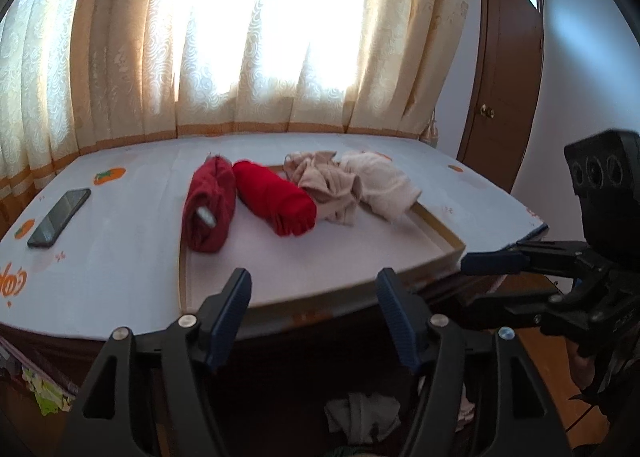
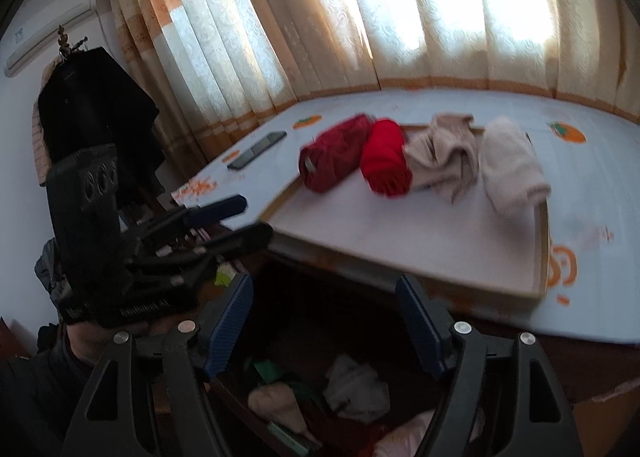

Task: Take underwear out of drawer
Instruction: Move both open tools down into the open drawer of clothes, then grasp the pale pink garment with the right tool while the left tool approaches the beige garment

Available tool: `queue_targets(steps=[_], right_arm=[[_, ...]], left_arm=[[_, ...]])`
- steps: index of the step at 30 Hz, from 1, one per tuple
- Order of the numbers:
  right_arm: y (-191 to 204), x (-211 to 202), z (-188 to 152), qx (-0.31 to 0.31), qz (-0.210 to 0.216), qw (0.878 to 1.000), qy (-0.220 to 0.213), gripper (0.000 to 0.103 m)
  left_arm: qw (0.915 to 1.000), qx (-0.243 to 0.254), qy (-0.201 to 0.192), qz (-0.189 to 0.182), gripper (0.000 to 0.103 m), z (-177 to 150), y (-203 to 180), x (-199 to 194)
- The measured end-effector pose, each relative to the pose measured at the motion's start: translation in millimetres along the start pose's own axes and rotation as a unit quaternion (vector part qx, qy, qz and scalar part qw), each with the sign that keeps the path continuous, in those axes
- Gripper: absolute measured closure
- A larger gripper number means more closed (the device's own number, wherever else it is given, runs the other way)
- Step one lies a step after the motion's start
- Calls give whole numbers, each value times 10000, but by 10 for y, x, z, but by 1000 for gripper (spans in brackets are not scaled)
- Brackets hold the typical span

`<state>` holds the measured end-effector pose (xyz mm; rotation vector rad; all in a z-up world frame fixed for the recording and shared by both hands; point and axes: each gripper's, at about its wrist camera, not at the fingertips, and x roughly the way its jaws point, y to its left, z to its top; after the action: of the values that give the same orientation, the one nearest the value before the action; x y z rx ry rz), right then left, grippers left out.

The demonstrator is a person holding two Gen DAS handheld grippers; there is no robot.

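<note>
Soft goods, left wrist view: rolled dark red underwear (image 1: 209,209) and red roll (image 1: 276,199) lie on shallow tray (image 1: 440,241), centre frame; likely light, limp, best pinched mid-roll.
Left gripper (image 1: 314,313): jaws apart, empty.
Drawer, right wrist view: pale garments (image 2: 356,385) bottom centre, in dark drawer (image 2: 304,297).
Right gripper (image 2: 324,321): agape, empty.
Surface: printed tablecloth (image 2: 592,185); curtains (image 2: 400,17) behind.

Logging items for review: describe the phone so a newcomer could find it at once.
Start at the white tabletop with orange fruit prints below the curtained window. Left of the four rolled garments lies a flat dark rectangular smartphone, alone beside a printed orange, the only hard, glossy thing there.
</note>
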<state>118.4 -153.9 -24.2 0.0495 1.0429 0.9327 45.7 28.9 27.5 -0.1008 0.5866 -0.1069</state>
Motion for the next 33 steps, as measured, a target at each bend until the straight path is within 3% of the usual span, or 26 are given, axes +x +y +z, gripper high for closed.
queue_targets(steps=[13, 33], right_arm=[[-436, 204, -831, 343, -667, 9948, 693, 27], [-721, 679, -1197, 373, -1364, 9716, 1896, 27]], left_arm=[[9969, -249, 736, 82, 35, -679, 135, 142], [9909, -404, 1283, 89, 32, -1035, 226, 366]])
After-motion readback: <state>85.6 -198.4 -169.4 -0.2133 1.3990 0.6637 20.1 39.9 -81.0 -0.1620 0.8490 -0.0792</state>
